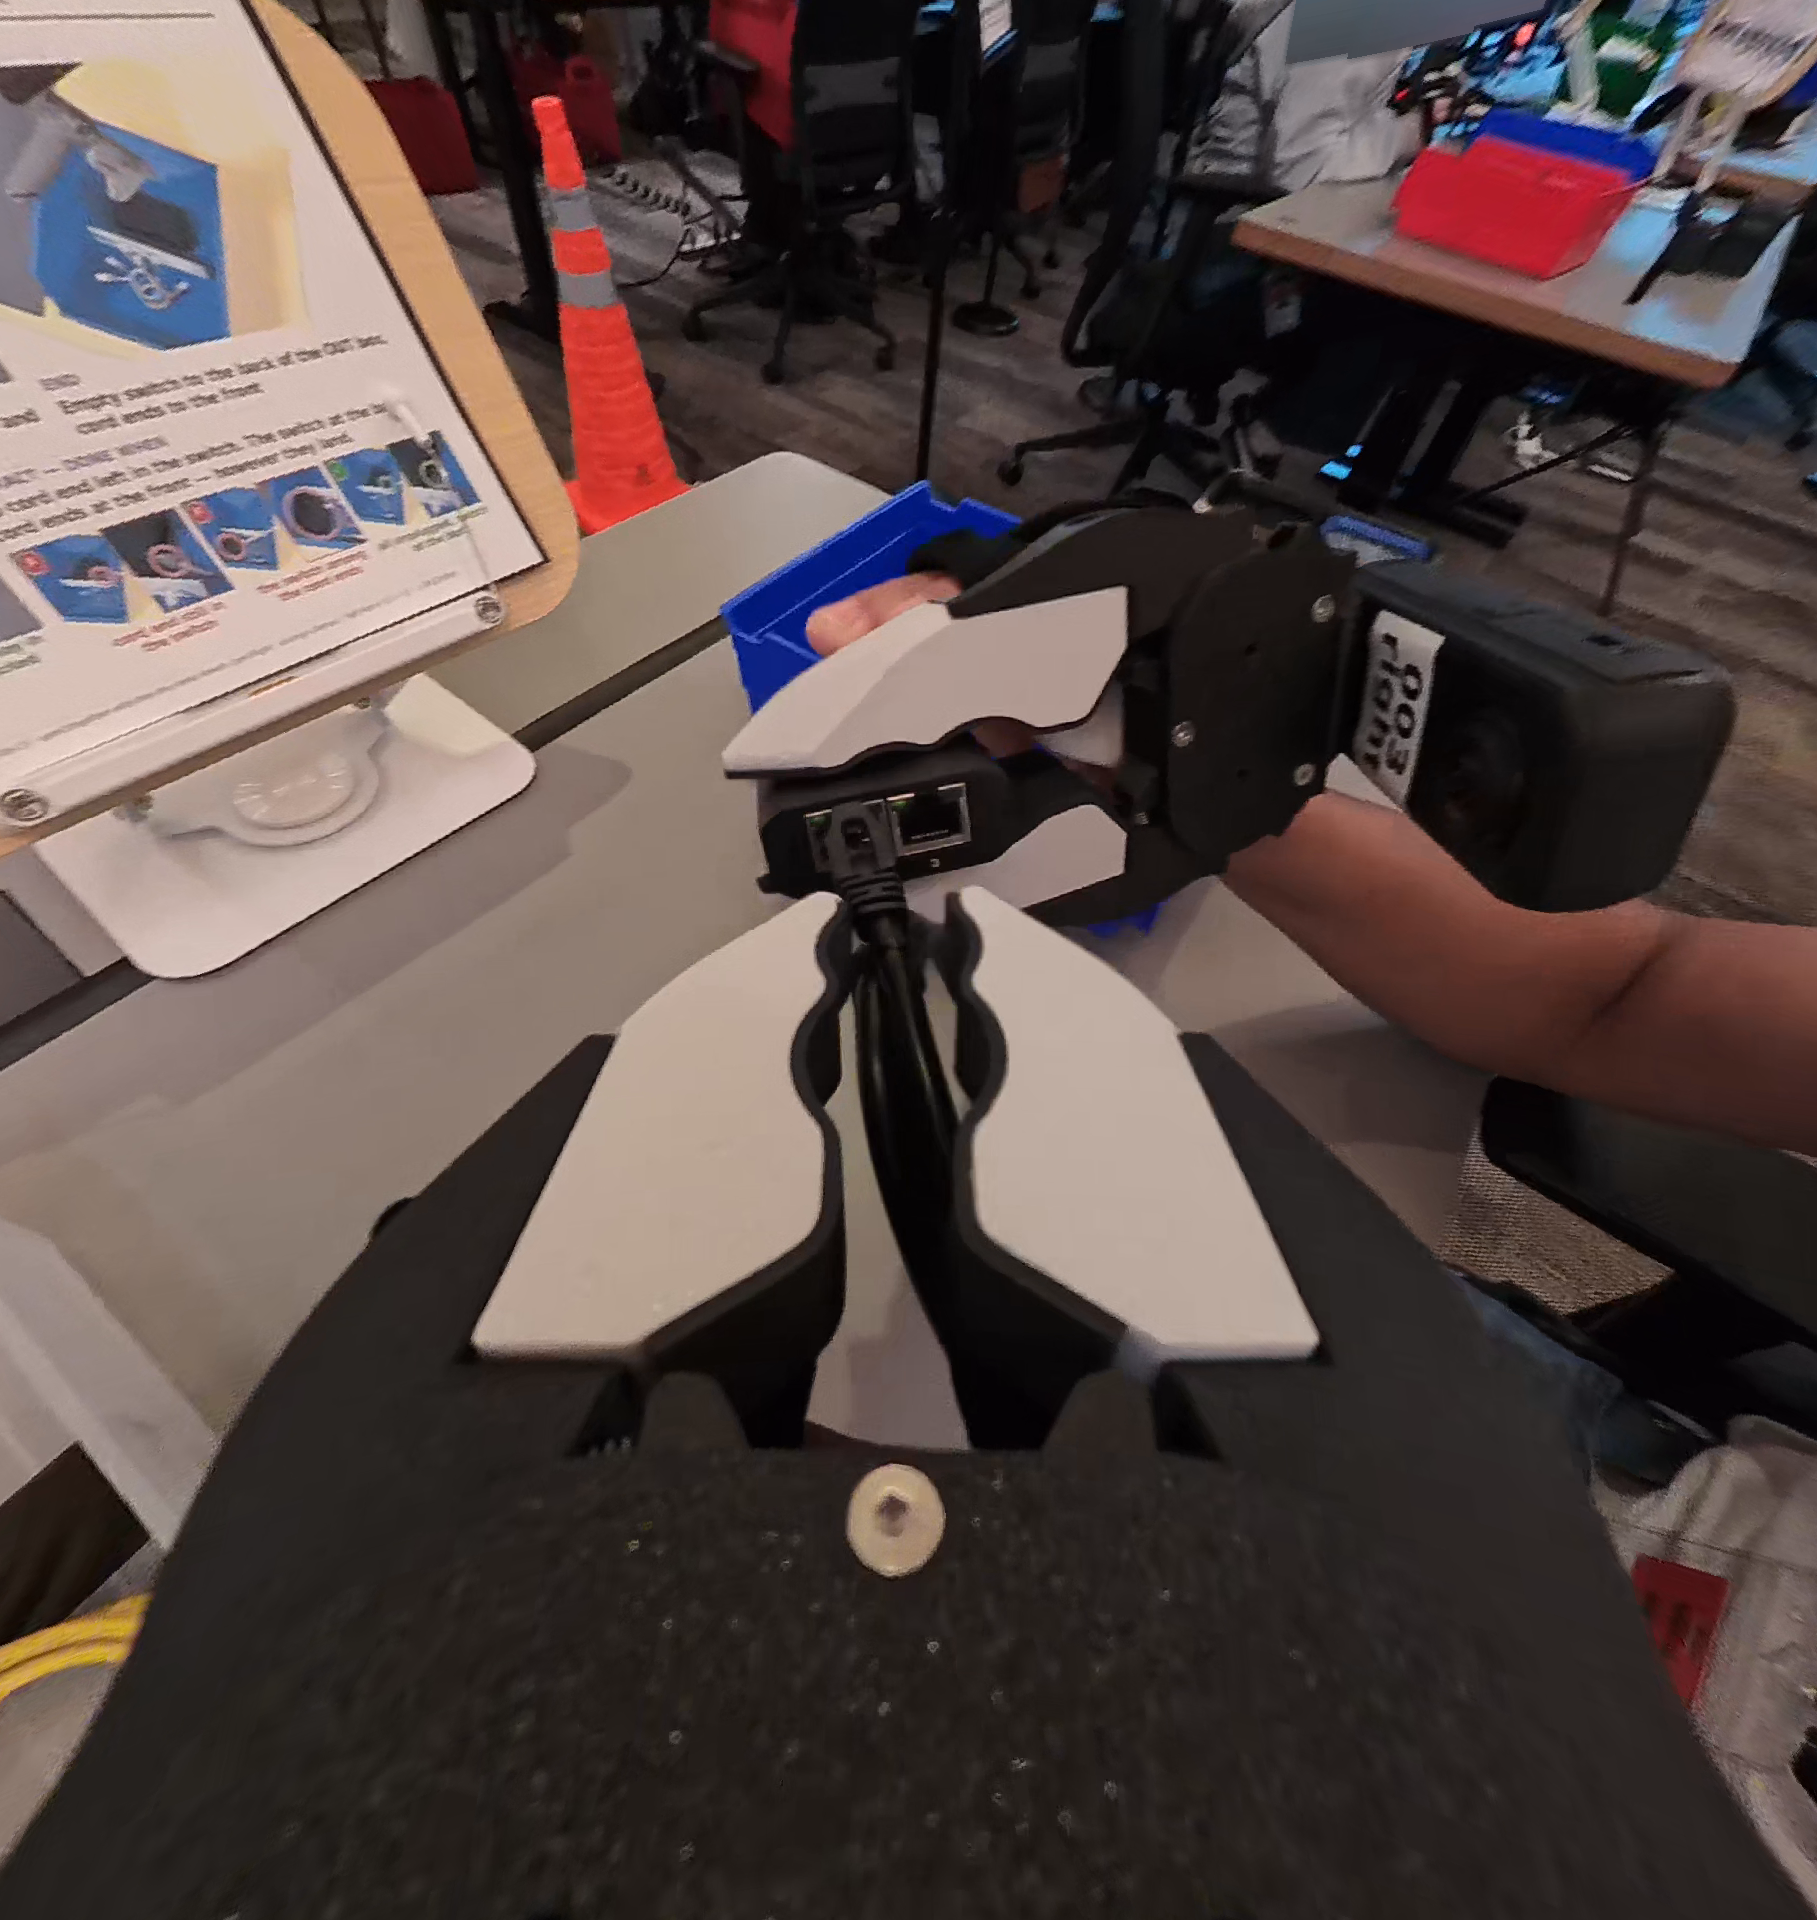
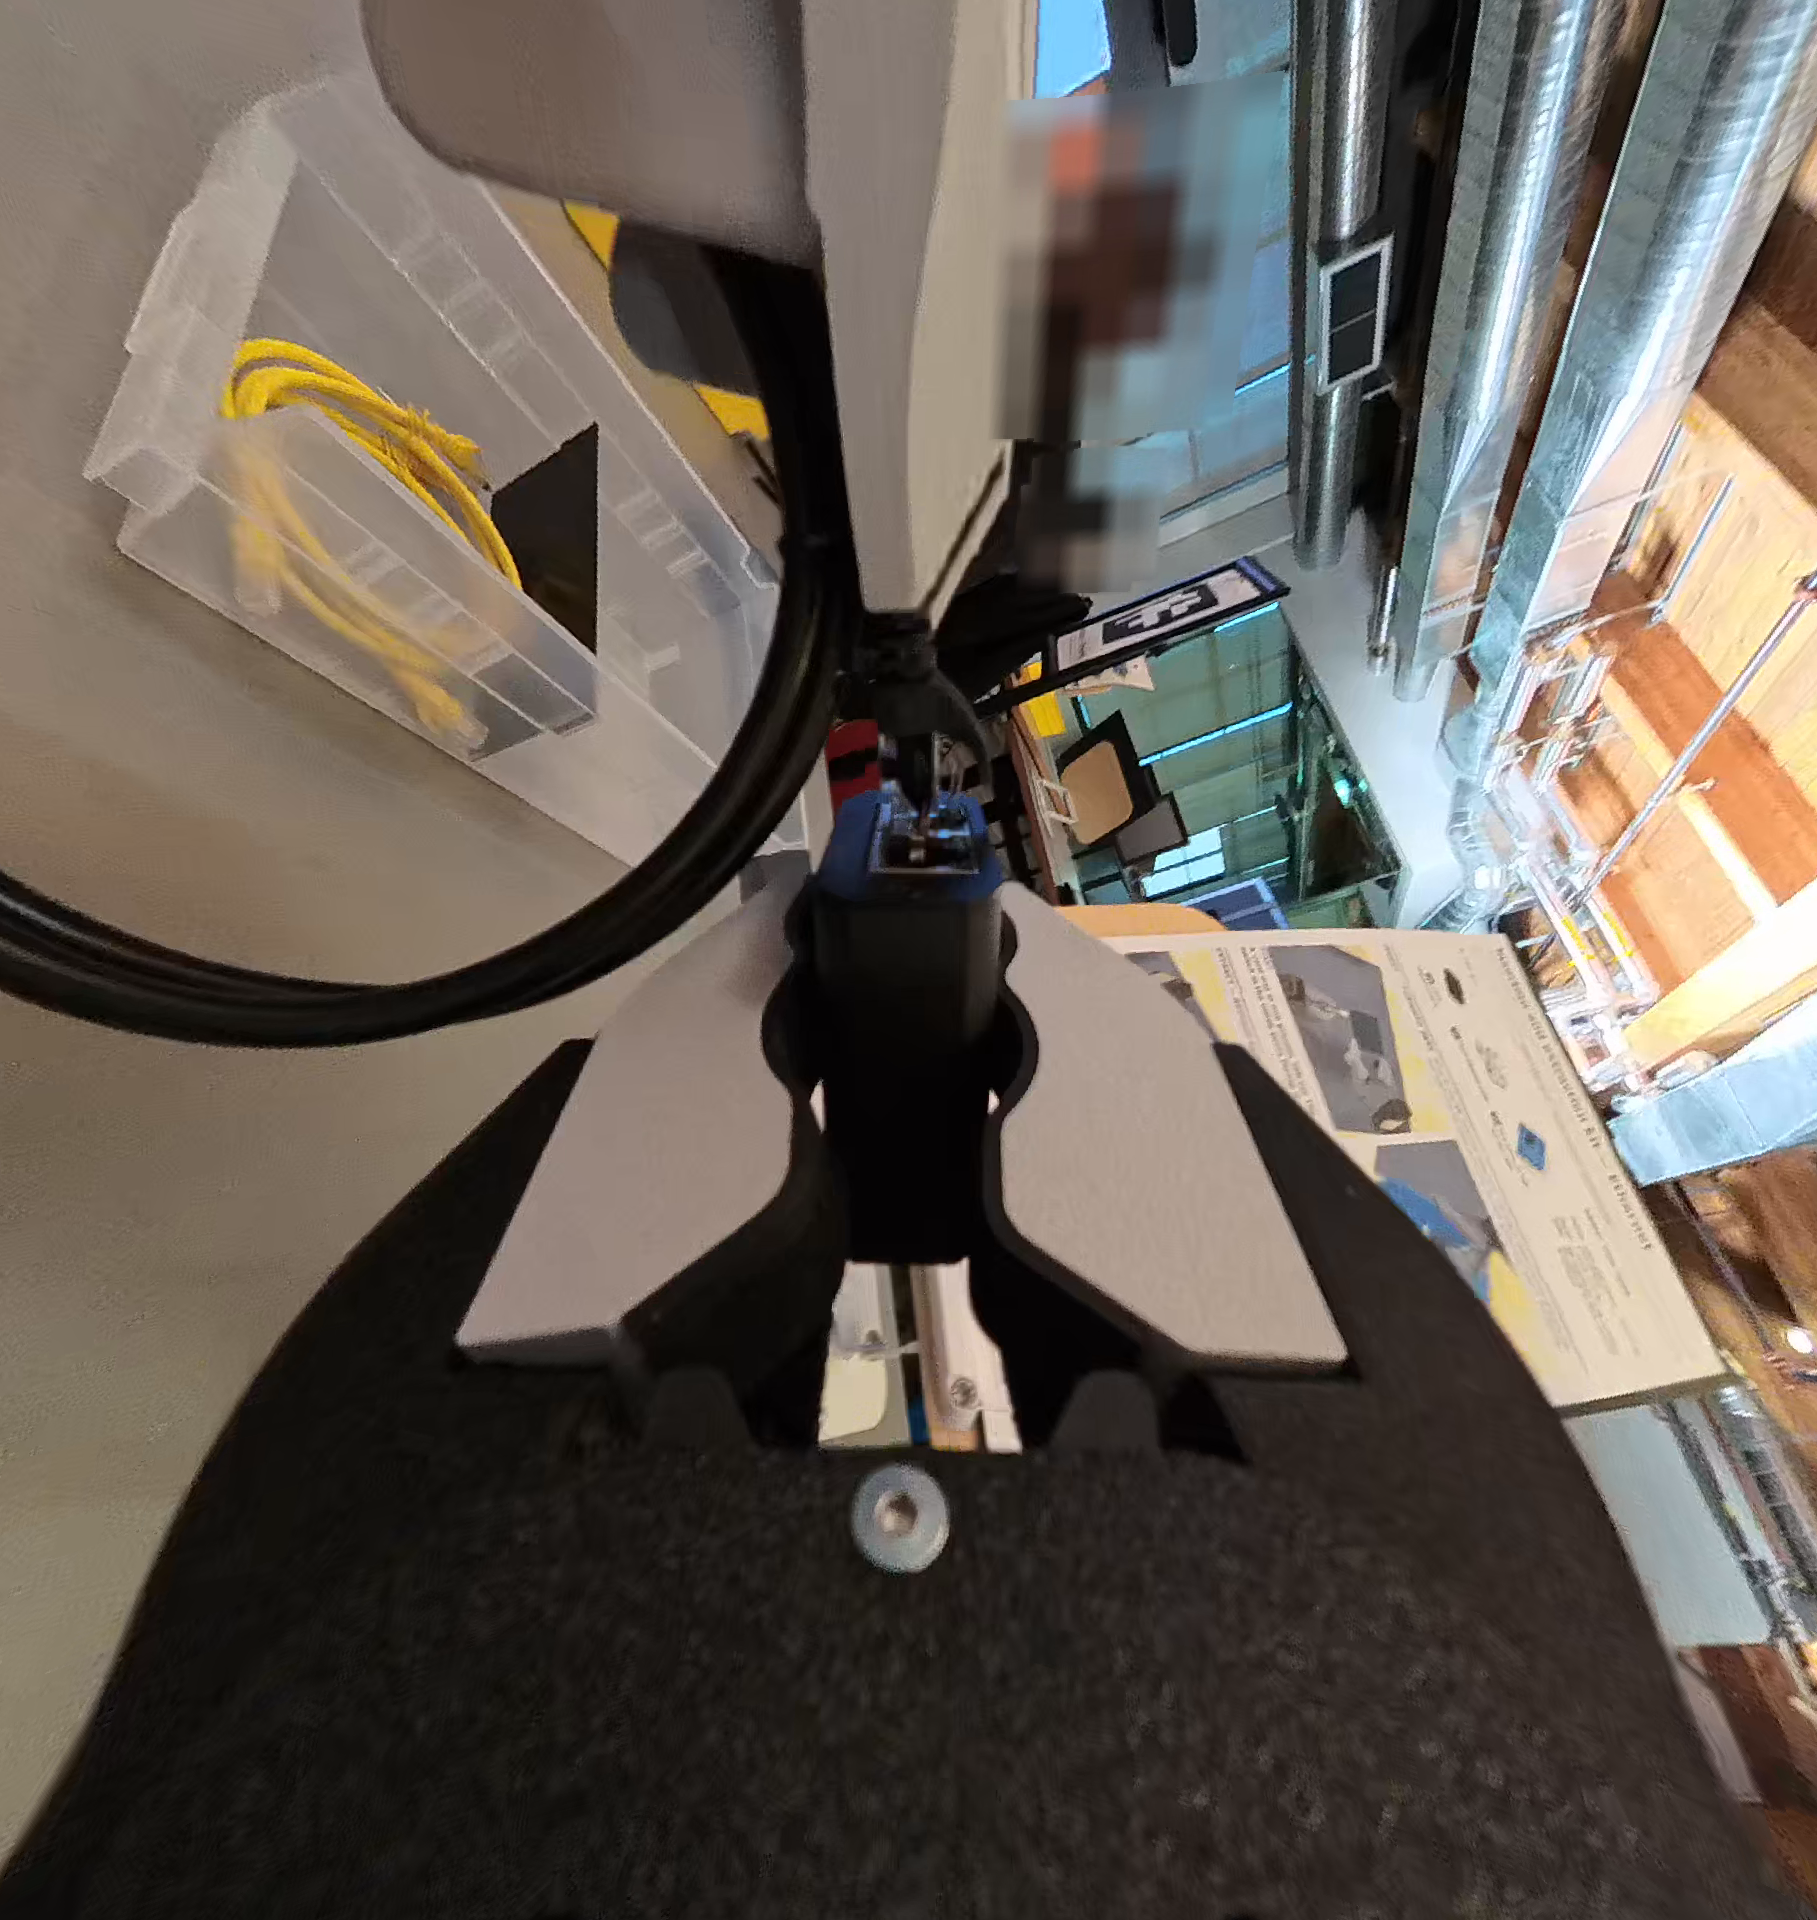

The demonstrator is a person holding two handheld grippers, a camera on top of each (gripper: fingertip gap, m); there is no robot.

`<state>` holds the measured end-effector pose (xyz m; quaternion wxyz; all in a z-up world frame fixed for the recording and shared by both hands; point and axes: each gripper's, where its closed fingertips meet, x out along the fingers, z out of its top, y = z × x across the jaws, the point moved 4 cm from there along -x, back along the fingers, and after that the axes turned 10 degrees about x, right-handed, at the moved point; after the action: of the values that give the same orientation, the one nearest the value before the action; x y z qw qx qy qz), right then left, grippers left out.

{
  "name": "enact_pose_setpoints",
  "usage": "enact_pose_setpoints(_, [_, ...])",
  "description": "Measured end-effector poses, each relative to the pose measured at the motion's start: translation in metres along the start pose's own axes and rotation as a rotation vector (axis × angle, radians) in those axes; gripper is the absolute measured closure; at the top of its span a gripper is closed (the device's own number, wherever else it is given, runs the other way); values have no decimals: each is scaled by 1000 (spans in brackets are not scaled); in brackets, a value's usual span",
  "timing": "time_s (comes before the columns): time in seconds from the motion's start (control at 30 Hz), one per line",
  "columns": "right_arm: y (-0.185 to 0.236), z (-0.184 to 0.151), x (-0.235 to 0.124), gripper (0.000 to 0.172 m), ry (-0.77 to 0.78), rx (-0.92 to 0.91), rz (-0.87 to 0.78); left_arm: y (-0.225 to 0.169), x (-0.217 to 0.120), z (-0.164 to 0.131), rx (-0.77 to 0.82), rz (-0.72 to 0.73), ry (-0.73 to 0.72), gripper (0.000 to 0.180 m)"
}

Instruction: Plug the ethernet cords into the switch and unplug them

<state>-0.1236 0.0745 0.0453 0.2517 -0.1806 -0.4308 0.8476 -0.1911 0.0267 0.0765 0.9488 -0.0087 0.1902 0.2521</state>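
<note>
Now switch (image 1: 888, 831) between right tongs (image 1: 769, 821)

- Switch (image 1: 888, 831): black casing; ports with silver rims and small green lights; end face blue in the right wrist view.
- Ethernet cord (image 1: 888, 997): black cable, black connector boot.
- Left gripper (image 1: 891, 925): light grey finger faces, black pads and body.
- Right gripper (image 1: 769, 790): same grey and black; white label on its black camera housing.
- Bin (image 1: 779, 634), at the far table edge: solid blue.
- Table (image 1: 260, 1039): plain grey.
- Traffic cone (image 1: 597, 343): orange with grey bands.
- Instruction sheet (image 1: 187, 343): white, with blue and yellow photos, on a light wood board.
- Coiled cords (image 2: 364, 520): yellow, in a clear plastic box (image 2: 208, 312).
</note>
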Motion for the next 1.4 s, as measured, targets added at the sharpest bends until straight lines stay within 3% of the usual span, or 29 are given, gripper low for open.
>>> enact_pose_setpoints(0.17, [-6,3,-8,146,-40,-13,-18,-4,-10,7,45,52,-7,139])
enact_pose_setpoints(0.33, [-5,10,-10,146,-51,-53,-40,-4,-5,-2,25,75,46,151])
enact_pose_setpoints(0.47, [-3,14,-10,146,-65,-59,-37,-5,-3,0,-22,37,-23,170])
enact_pose_setpoints(0.67, [-2,12,-10,146,-84,-33,-27,-8,-2,1,81,112,-8,171])
enact_pose_setpoints(0.8, [1,14,-11,146,-95,-3,-17,-6,-3,0,38,51,-27,171])
enact_pose_setpoints(1.2, [6,14,-6,146,-99,24,31,-3,-4,-4,52,44,-3,171])
enact_pose_setpoints(1.3, [5,1,7,146,7,51,48,2,2,-8,29,99,39,171])
enact_pose_setpoints(1.4, [6,-6,10,146,95,-34,-11,2,5,-11,22,95,57,171])
